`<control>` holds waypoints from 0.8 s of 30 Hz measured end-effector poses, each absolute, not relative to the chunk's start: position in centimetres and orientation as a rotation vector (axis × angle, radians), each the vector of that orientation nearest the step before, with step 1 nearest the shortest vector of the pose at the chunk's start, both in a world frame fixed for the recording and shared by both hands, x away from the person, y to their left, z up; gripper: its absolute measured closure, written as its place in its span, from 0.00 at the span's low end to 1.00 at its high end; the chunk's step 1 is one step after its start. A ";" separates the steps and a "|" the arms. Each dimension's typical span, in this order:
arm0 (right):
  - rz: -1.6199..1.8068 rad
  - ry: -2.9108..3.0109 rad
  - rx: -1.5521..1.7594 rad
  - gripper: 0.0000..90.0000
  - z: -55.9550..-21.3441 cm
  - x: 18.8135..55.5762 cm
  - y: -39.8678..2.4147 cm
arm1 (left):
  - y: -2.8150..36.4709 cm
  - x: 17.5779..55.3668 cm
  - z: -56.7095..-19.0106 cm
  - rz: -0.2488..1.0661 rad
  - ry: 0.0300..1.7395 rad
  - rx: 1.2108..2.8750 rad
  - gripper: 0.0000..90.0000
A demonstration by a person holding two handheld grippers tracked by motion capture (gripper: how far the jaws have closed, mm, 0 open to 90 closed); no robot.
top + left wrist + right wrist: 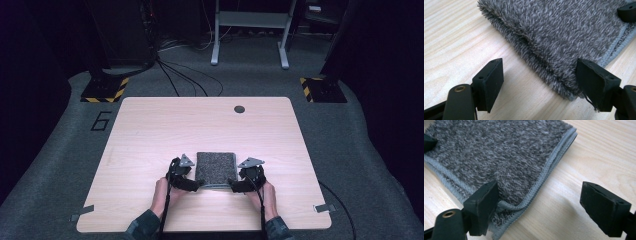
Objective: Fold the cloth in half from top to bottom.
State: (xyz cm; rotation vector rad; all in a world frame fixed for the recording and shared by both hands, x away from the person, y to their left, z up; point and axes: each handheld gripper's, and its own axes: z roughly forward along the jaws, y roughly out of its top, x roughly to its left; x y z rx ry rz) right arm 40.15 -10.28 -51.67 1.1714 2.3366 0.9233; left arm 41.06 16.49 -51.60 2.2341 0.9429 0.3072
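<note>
Wooden table [150, 130] holds folded grey towel [216, 169]; carpeted floor [370, 165].

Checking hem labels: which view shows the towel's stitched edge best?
The right gripper view: the folded grey towel shows its stitched light-grey hem running along the side and around the near corner. The left gripper view catches a short hem stretch at far right, mostly the fluffy fold. The high view shows a small grey rectangle.

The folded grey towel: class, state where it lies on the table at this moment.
In the high view, the folded grey towel lies flat near the wooden table's front edge, about midway across, between the left gripper and right gripper.
</note>
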 end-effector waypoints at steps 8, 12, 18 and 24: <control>0.930 2.333 1.150 0.14 -52.1 40.6 -10.3 | 16.5 40.6 -51.8 0.373 0.942 2.227 0.25; 0.940 2.350 1.157 0.09 -52.2 41.3 -10.4 | 16.6 40.6 -51.9 0.385 0.971 2.210 0.21; 0.943 2.357 1.150 0.08 -52.0 41.4 -10.5 | 16.8 40.4 -51.7 0.403 0.992 2.172 0.14; 0.988 2.341 1.126 0.08 -50.7 41.0 -10.9 | 17.8 39.9 -50.8 0.427 0.998 2.136 0.11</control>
